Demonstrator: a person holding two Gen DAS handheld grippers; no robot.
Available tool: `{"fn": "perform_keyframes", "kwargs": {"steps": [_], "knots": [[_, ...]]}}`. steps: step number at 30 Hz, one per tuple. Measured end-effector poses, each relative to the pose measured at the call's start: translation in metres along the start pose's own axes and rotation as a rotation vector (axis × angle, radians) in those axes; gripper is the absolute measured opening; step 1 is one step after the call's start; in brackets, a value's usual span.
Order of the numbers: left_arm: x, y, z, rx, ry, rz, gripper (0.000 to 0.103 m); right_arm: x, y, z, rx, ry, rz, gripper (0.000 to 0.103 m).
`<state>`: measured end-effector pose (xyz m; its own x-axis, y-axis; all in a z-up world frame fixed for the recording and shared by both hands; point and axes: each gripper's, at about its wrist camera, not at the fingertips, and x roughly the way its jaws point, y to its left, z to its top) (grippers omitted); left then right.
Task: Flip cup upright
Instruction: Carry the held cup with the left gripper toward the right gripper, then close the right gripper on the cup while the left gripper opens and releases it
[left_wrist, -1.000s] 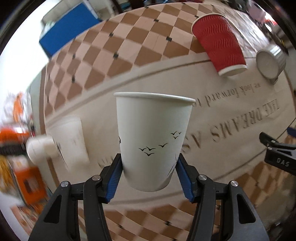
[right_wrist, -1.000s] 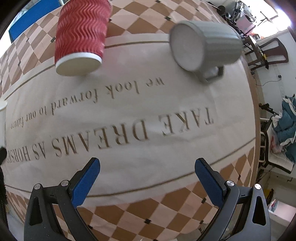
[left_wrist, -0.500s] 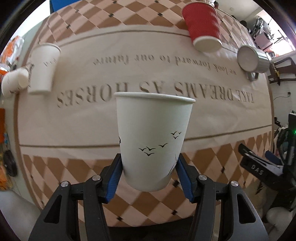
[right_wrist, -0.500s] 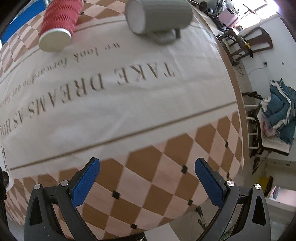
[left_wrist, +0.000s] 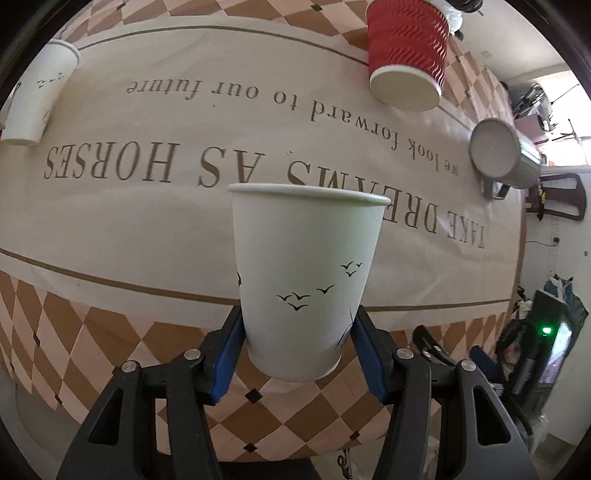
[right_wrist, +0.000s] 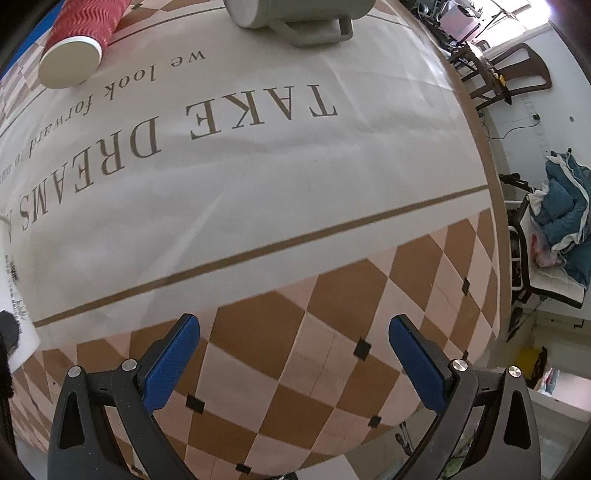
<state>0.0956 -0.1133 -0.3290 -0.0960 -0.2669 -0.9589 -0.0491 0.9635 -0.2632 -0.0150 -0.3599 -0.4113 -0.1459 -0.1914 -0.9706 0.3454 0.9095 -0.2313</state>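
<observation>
My left gripper (left_wrist: 297, 349) is shut on a white paper cup with black birds (left_wrist: 306, 273), gripped near its base between the blue pads, rim up, held above the table's near checkered edge. Its edge shows at the far left of the right wrist view (right_wrist: 14, 295). My right gripper (right_wrist: 293, 354) is open and empty over the near right part of the table. A red ribbed cup (left_wrist: 408, 55) lies on its side at the far side; it also shows in the right wrist view (right_wrist: 79, 40).
A grey mug (left_wrist: 502, 153) lies on its side at the far right, also in the right wrist view (right_wrist: 295, 14). Another white paper cup (left_wrist: 35, 92) lies at the far left. A printed tablecloth (left_wrist: 147, 221) covers the table. Chairs (right_wrist: 498, 70) stand beyond the right edge.
My left gripper has kept hold of the cup and moved nearer to the table, with the view swung right. My right gripper has drawn back toward the table's near right edge, still open.
</observation>
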Motion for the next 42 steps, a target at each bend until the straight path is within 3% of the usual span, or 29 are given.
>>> {"fn": "perform_keyframes", "kwargs": {"steps": [5, 11, 13, 15, 17, 19, 23, 26, 28, 34, 39, 42], "knots": [[0.01, -0.008, 0.002, 0.042, 0.016, 0.068, 0.055, 0.006, -0.013, 0.002, -0.02, -0.012, 0.006, 0.103], [0.016, -0.011, 0.003, 0.047, 0.031, 0.099, 0.056, 0.012, -0.036, -0.006, -0.017, -0.012, 0.005, 0.103], [0.02, -0.013, 0.003, 0.058, 0.029, 0.125, 0.062, 0.012, -0.038, -0.002, -0.017, -0.012, 0.003, 0.103], [0.023, -0.018, 0.004, 0.068, 0.021, 0.133, 0.075, 0.012, -0.039, -0.002, -0.013, -0.01, 0.005, 0.103], [0.022, -0.025, 0.005, 0.087, 0.011, 0.15, 0.076, 0.014, -0.046, -0.005, -0.01, -0.009, 0.011, 0.103], [0.016, -0.027, 0.003, 0.099, 0.005, 0.128, 0.088, 0.01, -0.049, -0.005, -0.007, -0.006, 0.011, 0.103], [-0.013, -0.029, -0.002, 0.12, -0.06, 0.105, 0.09, 0.003, -0.062, 0.004, 0.005, -0.001, 0.023, 0.103], [-0.046, -0.022, -0.005, 0.119, -0.14, 0.102, 0.102, -0.004, -0.071, 0.005, 0.021, 0.0, 0.047, 0.103], [-0.064, -0.011, -0.002, 0.111, -0.186, 0.113, 0.101, -0.012, -0.081, 0.005, 0.03, 0.001, 0.072, 0.103], [-0.101, 0.04, -0.006, 0.092, -0.319, 0.266, 0.102, -0.045, -0.078, 0.003, 0.015, -0.008, 0.185, 0.103], [-0.096, 0.086, -0.006, 0.053, -0.31, 0.39, 0.102, -0.07, -0.035, 0.002, -0.068, -0.003, 0.298, 0.1], [-0.083, 0.107, -0.007, 0.03, -0.286, 0.453, 0.102, -0.081, -0.001, 0.005, -0.126, -0.006, 0.32, 0.096]]}}
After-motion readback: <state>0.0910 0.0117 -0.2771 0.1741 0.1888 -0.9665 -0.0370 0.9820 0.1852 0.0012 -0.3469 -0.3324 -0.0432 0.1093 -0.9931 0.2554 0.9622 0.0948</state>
